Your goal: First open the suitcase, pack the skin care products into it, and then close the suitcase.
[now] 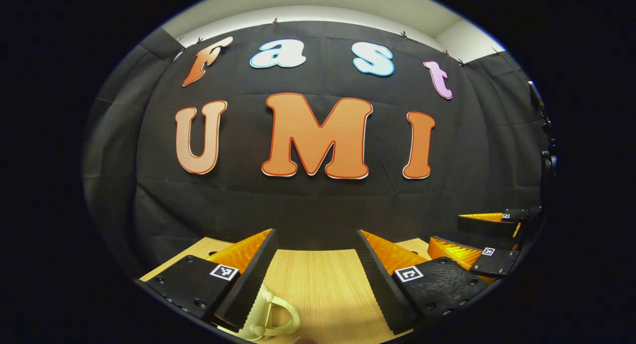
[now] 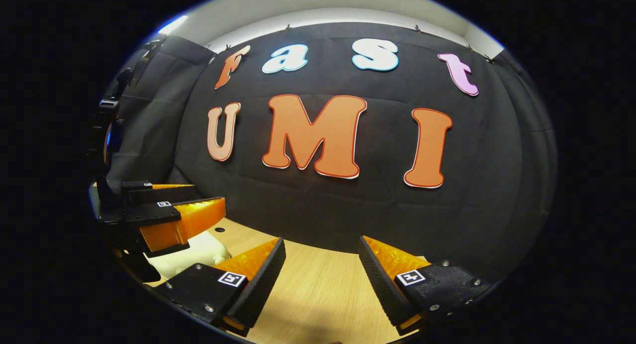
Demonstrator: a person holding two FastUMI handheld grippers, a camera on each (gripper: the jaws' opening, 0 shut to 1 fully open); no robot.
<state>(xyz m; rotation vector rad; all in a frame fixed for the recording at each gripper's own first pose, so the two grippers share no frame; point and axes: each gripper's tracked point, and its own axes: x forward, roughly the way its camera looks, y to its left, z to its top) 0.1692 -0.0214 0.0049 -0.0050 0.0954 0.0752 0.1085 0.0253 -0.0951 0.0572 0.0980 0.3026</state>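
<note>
Both tongs hang released over the wooden table (image 1: 318, 279), and I grip nothing with either. From the left gripper view, my left gripper (image 1: 313, 264) has its fingers spread wide, with bare tabletop between them. Just under its left finger, at about seven o'clock, sits a cream-coloured thing with a looped handle (image 1: 271, 311); I take it for part of the suitcase, though too little shows to be sure. My right gripper (image 2: 322, 267) is likewise parted, over bare wood. In that same view the left gripper sits at nine o'clock, with the cream thing below it.

Judging progress: I see no opened case and no skin care products from here, so I reckon the job is at its very start. Opening, packing and closing all seem left to do.
</note>
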